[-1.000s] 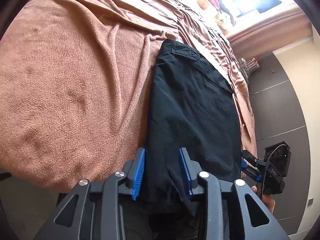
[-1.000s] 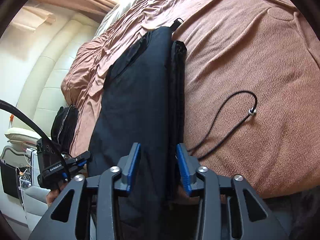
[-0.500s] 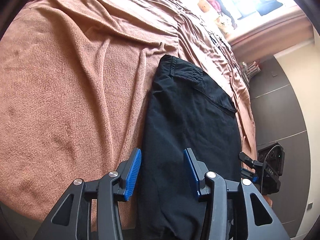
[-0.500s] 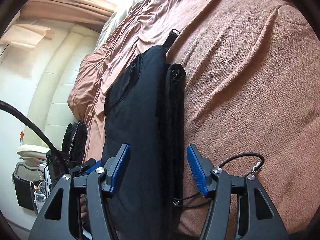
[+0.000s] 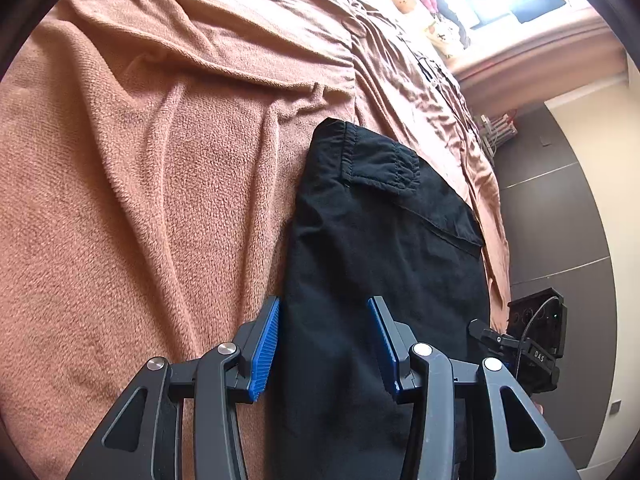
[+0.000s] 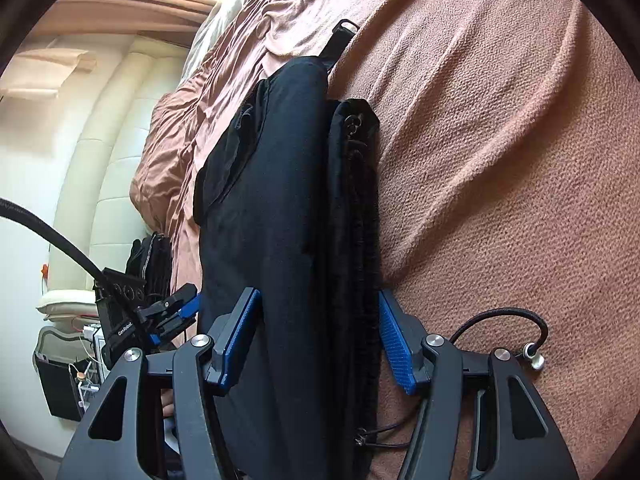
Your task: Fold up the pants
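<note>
Black pants [image 5: 380,240] lie folded lengthwise in a long strip on a brown blanket [image 5: 140,200], pocket flap toward the far end. My left gripper [image 5: 324,346] hovers over the strip's near part, blue pads apart, straddling its left half without pressing on it. In the right wrist view the pants [image 6: 272,200] run away from me with a thick stacked edge on their right. My right gripper [image 6: 316,340] is open and straddles that edge. A black drawstring cord [image 6: 504,316] with a metal tip loops by its right finger. Each gripper shows in the other's view, the left [image 6: 176,312] and the right [image 5: 492,340].
The blanket [image 6: 500,160] spreads wide, rumpled toward the far side. A black strap [image 6: 340,38] pokes out past the pants' far end. A black bag [image 6: 152,260] and padded cream headboard [image 6: 100,160] stand beside the bed. Dark floor [image 5: 552,220] lies past the bed's right edge.
Both grippers have moved forward over the pants, and the bed's near edge has dropped out of view. The right jaws stand a little wider. The cord now lies close to the right finger.
</note>
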`<act>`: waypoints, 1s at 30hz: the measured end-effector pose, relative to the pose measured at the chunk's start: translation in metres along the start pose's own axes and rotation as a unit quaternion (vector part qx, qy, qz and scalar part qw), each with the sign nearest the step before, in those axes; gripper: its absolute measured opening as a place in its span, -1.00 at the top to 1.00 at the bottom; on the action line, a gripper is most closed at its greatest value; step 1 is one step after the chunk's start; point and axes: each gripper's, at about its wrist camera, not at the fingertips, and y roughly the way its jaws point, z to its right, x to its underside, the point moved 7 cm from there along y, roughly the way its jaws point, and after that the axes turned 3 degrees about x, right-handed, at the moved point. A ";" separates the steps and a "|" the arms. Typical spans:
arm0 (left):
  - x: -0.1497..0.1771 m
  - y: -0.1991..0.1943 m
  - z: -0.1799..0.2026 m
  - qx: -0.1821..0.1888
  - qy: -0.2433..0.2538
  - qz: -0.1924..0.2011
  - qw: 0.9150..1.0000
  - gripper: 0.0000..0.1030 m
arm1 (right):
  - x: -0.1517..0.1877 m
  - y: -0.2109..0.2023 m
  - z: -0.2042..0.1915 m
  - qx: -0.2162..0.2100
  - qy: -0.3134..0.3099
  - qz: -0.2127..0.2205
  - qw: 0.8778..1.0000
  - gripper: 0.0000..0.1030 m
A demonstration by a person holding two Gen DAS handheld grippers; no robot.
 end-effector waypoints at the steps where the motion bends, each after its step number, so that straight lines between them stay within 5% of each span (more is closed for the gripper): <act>1: -0.002 0.003 -0.001 0.001 0.000 -0.003 1.000 0.10 | -0.001 0.001 0.000 0.000 -0.001 -0.001 1.000 -0.11; 10: -0.017 0.018 0.001 0.025 0.000 -0.019 0.999 0.11 | -0.006 0.007 0.001 -0.005 -0.006 -0.003 1.000 -0.06; 18: -0.018 0.012 0.009 0.035 0.011 -0.014 0.999 0.72 | -0.004 0.008 -0.011 0.008 -0.030 0.015 0.999 0.42; 30: -0.005 -0.026 0.041 0.048 0.050 0.023 0.997 0.77 | 0.030 -0.015 -0.055 0.045 -0.111 0.067 0.990 0.59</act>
